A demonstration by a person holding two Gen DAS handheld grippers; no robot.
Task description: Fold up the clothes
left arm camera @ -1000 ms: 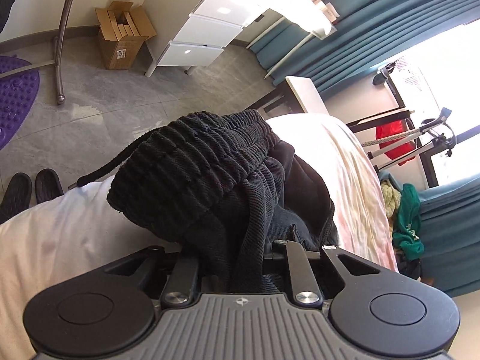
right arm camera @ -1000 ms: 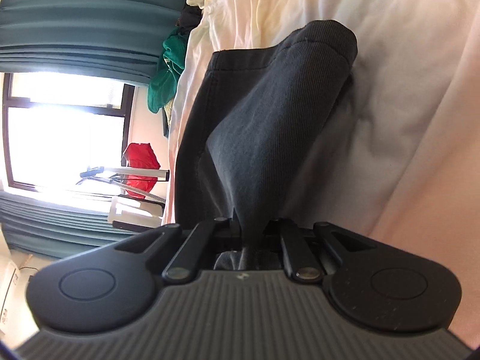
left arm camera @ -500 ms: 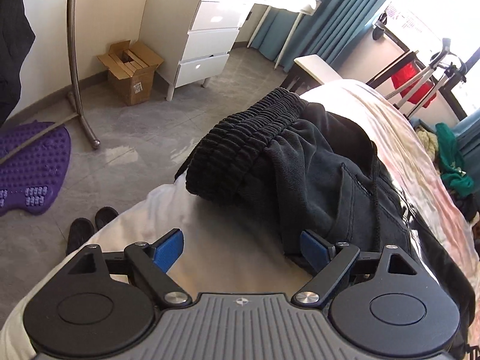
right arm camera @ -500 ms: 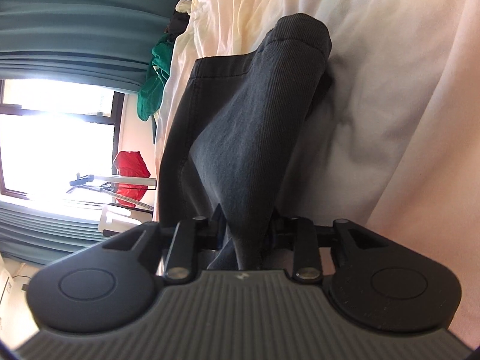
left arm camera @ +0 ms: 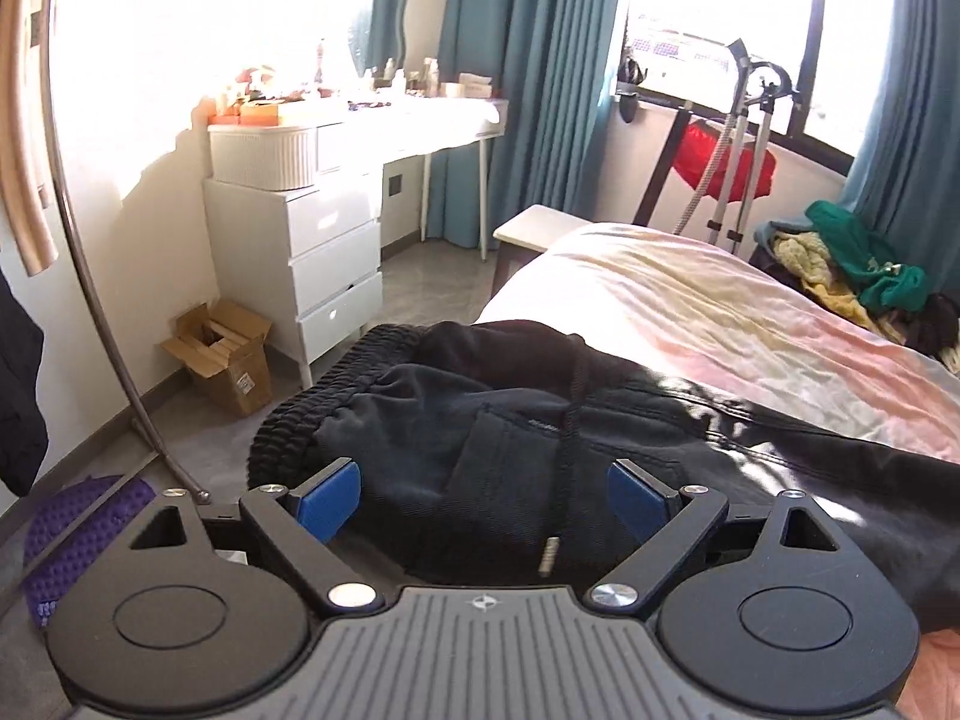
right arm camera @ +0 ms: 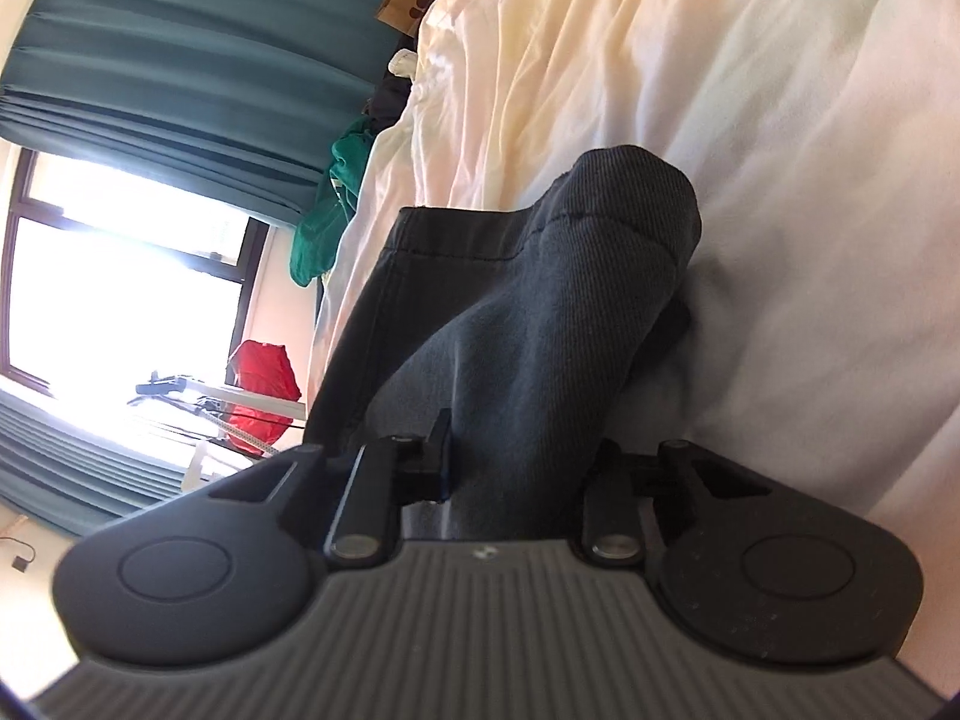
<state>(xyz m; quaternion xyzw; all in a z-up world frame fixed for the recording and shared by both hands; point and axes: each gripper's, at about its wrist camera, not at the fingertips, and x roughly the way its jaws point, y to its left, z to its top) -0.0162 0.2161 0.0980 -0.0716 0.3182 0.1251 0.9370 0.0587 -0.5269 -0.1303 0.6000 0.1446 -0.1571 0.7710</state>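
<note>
**Black trousers laid long across the bed**

The black trousers are laid on the bed. The ribbed waistband is pointed at the bed's edge by the white drawers, and the legs are stretched away to the right.

The left gripper is held wide and is being opened a bit more; nothing is pinched by its blue pads. A second ago the waistband was squeezed there, and now it has been let go.

A trouser leg is seen between the jaws of the right gripper, which are being closed. Whether the cloth is pressed cannot be told.
</note>
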